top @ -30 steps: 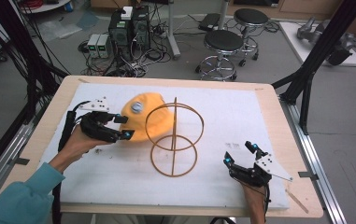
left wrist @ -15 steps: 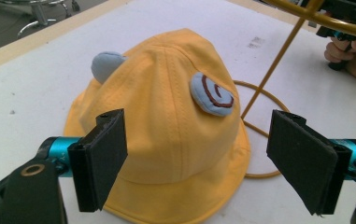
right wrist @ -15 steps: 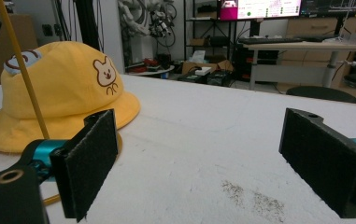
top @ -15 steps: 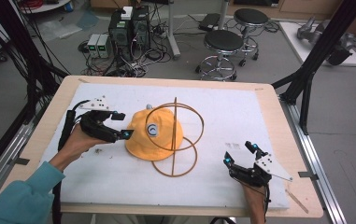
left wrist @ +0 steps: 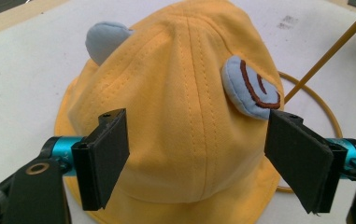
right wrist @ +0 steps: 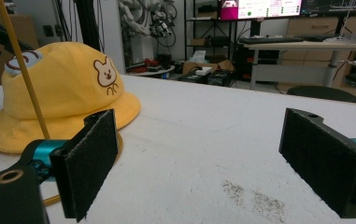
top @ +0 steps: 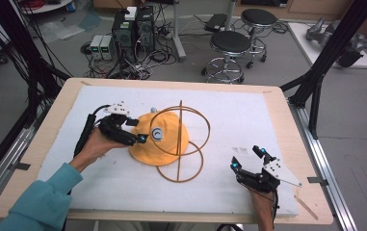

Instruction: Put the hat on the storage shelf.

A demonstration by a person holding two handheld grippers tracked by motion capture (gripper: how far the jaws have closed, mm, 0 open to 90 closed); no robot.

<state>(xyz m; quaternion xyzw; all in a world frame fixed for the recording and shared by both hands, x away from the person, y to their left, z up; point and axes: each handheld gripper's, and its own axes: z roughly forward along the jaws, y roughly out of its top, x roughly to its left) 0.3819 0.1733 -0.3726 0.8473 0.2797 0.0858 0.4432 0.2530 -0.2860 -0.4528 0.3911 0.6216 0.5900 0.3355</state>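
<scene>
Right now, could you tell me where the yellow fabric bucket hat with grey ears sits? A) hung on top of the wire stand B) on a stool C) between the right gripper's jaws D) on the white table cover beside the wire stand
D: the yellow fabric bucket hat rests brim-down on the white table cover, against the thin wire stand.

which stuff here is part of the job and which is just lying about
In the job:
- yellow fabric bucket hat with blue ears
- thin wooden ring-and-post hat stand
- left tongs, open beside the hat

Lying about:
- right tongs, open, idle on the white padded table cover
- two round black stools on the floor
</scene>
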